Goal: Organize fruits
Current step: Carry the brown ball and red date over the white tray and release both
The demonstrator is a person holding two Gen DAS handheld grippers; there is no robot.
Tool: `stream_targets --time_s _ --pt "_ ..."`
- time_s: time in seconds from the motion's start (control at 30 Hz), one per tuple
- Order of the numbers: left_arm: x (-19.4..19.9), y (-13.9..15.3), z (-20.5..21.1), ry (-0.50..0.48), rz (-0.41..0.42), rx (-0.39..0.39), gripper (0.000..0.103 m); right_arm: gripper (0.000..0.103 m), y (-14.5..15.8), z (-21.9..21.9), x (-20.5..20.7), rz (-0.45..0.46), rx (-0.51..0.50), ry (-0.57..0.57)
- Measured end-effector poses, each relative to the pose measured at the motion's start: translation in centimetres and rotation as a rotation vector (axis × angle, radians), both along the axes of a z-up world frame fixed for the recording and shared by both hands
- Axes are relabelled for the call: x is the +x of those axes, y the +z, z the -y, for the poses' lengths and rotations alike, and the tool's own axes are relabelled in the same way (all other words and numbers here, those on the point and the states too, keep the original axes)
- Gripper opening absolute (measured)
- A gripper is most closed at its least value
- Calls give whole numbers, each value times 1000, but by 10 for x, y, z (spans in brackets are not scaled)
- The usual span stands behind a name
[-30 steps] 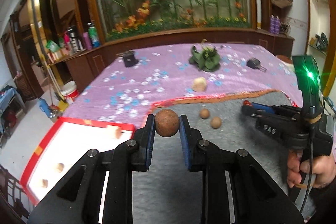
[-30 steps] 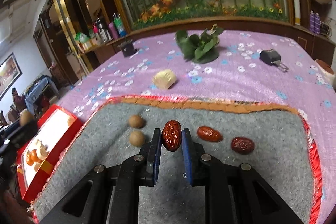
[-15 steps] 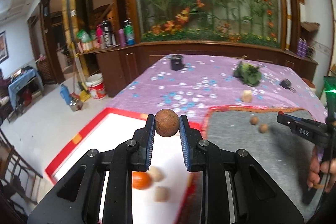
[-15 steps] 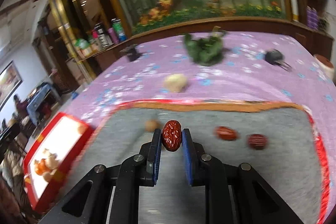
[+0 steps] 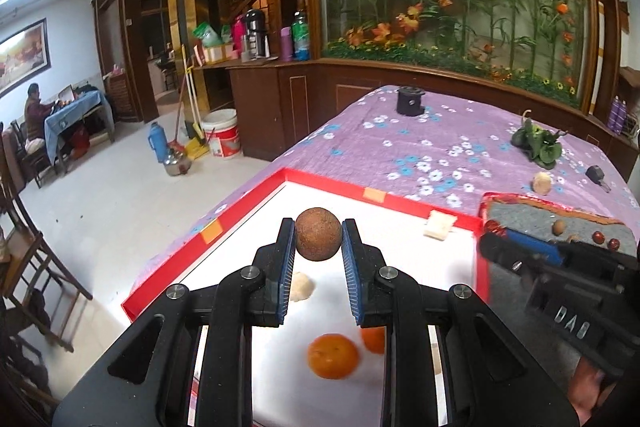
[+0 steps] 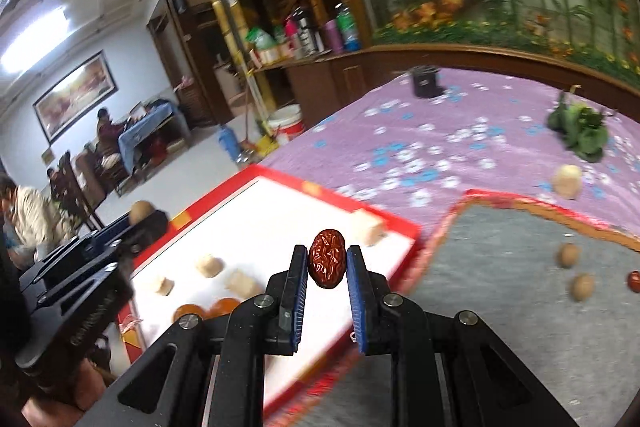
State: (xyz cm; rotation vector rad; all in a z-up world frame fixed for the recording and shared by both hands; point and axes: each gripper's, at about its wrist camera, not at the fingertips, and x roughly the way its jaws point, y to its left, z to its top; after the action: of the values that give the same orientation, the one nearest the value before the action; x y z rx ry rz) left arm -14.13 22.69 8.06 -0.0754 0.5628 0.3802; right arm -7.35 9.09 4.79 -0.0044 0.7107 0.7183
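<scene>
1. The red-rimmed white tray (image 5: 308, 183) lies below and ahead of both sets of jaws, near the edge of the worktop (image 5: 440, 139) under its purple flowered cloth. The tray already holds two oranges (image 5: 333, 355) just under the left jaws and pale chunks (image 6: 209, 265) scattered beyond. A careless release could send a round fruit rolling into these or toward the rim.
2. The grey felt mat (image 6: 520, 307) sits to the right of the right jaws, with small tan fruits (image 6: 567, 255) on it not yet sorted.
3. The left gripper (image 5: 318, 243) pinches a round brown fruit (image 5: 318, 239) at the very tips of its jaws; the narrow contact on a ball could let it slip out before placement.
4. The right gripper (image 6: 327, 267) pinches a wrinkled red date (image 6: 327, 264), also at the tips, over the tray's near edge; dropped here, it may land on the rim or the mat.
5. Both grippers tilt downward toward the tray and sit close together, so a collision is possible.
</scene>
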Motion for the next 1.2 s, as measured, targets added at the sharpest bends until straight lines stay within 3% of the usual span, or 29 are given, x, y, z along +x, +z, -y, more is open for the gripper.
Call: stream_targets --time_s 0.27,0.73,0.83,0.9,1.0,1.07,1.2 --pt "1 -15 -17 12 -30 -16 23 19 -19 -38 -6 -35 -42 37" --pt "9 -37 -23 35 -114 -20 23 19 -31 -51 -9 -58 -99 47" --pt "11 -39 -22 38 -128 -20 30 21 -31 -53 -11 -62 -106 52" --pt "12 -39 -22 40 -129 -20 46 25 -29 -52 -11 -61 -95 55" --pt "9 -36 -22 53 -117 -10 59 30 -24 -45 -11 -52 -49 46" --pt "8 -34 -21 52 -113 -6 60 36 -21 -39 -9 -53 -30 35" --pt "8 -32 -18 48 -114 -2 66 37 -17 -20 -2 -61 -1 -10"
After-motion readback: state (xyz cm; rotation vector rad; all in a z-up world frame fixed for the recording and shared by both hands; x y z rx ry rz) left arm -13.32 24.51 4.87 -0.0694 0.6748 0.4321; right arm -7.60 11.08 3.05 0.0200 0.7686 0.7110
